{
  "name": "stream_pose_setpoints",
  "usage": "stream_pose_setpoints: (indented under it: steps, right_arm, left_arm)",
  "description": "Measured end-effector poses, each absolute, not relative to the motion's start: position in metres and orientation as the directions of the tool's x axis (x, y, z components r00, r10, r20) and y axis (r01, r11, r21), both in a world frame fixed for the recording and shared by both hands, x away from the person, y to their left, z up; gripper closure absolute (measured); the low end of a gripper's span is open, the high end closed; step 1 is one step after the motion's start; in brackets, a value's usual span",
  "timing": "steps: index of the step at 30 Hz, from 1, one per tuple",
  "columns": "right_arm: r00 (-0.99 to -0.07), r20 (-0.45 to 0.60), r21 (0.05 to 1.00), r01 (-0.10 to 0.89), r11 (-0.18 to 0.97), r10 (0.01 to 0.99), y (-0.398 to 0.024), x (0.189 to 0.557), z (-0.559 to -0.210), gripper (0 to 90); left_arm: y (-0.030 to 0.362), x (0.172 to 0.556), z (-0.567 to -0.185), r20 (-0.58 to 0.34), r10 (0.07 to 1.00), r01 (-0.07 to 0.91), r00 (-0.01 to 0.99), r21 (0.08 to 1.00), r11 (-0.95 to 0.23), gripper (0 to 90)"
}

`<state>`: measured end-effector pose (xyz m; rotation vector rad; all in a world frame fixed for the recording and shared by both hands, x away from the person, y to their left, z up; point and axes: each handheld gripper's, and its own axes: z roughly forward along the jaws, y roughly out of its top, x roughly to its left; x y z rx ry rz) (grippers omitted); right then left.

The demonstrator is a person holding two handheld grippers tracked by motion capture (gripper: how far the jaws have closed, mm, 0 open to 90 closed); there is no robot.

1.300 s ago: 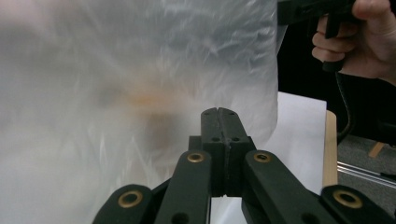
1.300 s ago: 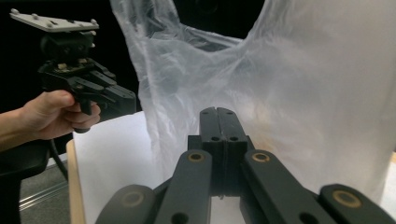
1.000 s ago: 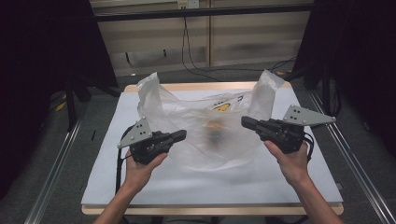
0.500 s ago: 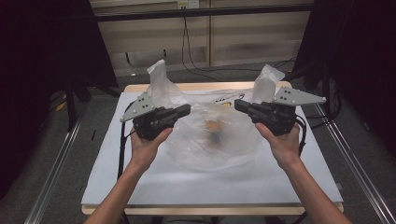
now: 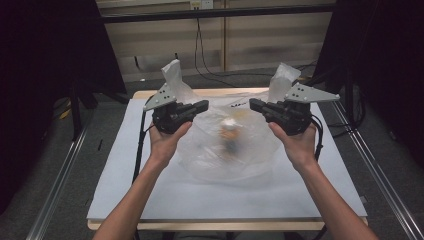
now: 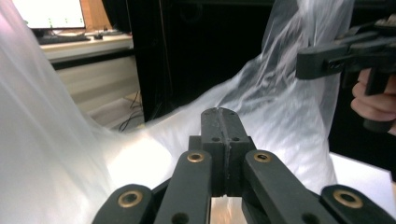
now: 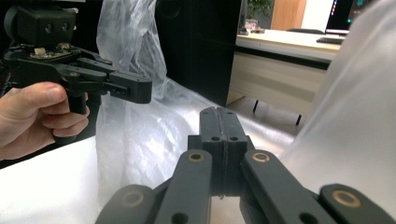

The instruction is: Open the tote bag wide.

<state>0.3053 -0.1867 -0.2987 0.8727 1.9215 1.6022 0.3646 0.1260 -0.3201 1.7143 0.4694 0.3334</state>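
No text, label, brand or number is legible: the dark print on the clear plastic bag (image 5: 227,145) is too blurred to read, as are the distant monitor screens (image 6: 49,13).

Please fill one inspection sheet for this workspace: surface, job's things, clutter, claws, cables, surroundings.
Surface: table under a white cover, with a wooden edge showing at front and back.
Job's things: clear plastic bag, lifted by its two handles; blurred white and orange-brown items inside, kind not readable.
Clutter: nothing seen.
Claws: left claw and right claw face each other over the bag; the gripper views show both with jaws pressed together, each hand holding up one bag handle.
Cables: one trails from each claw; black cables hang on the back wall.
Surroundings: dark panels on both sides, metal rails on the floor.
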Motion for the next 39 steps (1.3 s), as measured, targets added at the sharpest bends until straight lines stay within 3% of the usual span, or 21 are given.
stream_pose_setpoints:
  steps: [20, 39]
  right_arm:
    - [-0.664, 0.086, 0.956, 0.266, 0.127, 0.743, -0.184, 0.329, -0.348, 90.0]
    - [-0.680, 0.145, 0.924, 0.353, 0.148, 0.718, -0.181, 0.324, -0.403, 90.0]
  left_arm:
    - [0.105, 0.378, -0.376, -0.080, 0.453, 0.217, 0.888, 0.941, -0.259, 90.0]
    - [0.103, 0.373, -0.428, -0.110, 0.441, 0.284, 0.891, 0.893, -0.351, 90.0]
